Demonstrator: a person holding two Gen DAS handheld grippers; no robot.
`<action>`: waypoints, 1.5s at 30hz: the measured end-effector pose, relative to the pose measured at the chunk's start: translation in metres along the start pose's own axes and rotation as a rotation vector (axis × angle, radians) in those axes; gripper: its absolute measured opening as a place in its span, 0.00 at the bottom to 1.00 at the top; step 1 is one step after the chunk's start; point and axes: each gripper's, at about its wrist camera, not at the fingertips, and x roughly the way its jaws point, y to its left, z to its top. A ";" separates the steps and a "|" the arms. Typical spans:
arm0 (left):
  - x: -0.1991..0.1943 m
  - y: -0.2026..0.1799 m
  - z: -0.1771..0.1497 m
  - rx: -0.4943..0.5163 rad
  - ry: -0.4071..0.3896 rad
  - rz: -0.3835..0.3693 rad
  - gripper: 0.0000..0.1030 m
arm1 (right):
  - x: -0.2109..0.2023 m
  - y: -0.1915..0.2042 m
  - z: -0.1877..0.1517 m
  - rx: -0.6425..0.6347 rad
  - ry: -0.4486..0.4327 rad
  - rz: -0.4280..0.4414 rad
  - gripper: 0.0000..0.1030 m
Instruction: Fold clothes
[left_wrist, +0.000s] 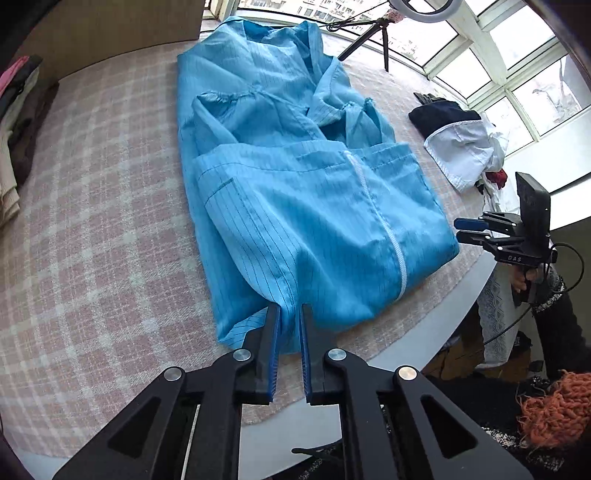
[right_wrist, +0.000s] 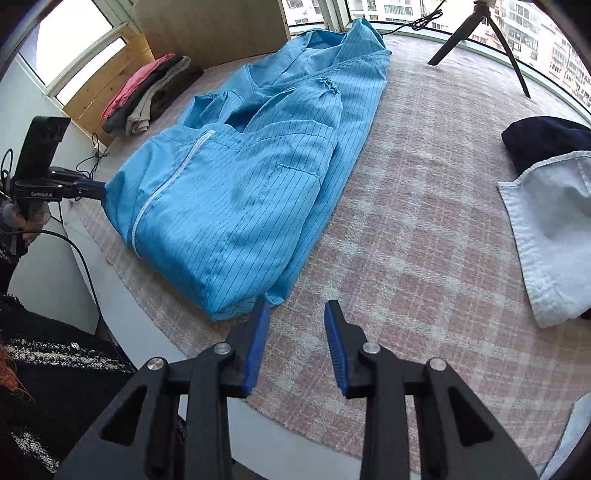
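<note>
Item: blue garment (left_wrist: 295, 206), half-folded on the table (left_wrist: 92, 221); thin, limp, slippery. My left hand-held gripper (left_wrist: 290, 314) pinches its near corner (best hold: hem corners). My right hand-held gripper (right_wrist: 295, 314) hangs parted, empty, beside the opposite corner.

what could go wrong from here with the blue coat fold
1. The left gripper pinches only a thin pucker at the blue coat's near hem, so the cloth may slip out if pulled.
2. The right gripper is open and beside the coat's corner, not on it; lifting with one side held would skew the fold.
3. The folded sleeves lie loose on top and could slide apart.
</note>
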 end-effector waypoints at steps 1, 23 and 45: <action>0.001 -0.020 0.016 0.054 0.007 -0.003 0.23 | 0.005 -0.002 0.002 0.008 0.007 0.012 0.22; 0.068 -0.033 0.044 0.144 0.313 0.094 0.23 | 0.011 -0.038 0.025 0.101 -0.061 0.103 0.22; 0.121 -0.123 0.154 0.314 0.317 0.088 0.04 | 0.005 -0.048 0.018 0.020 -0.062 0.227 0.22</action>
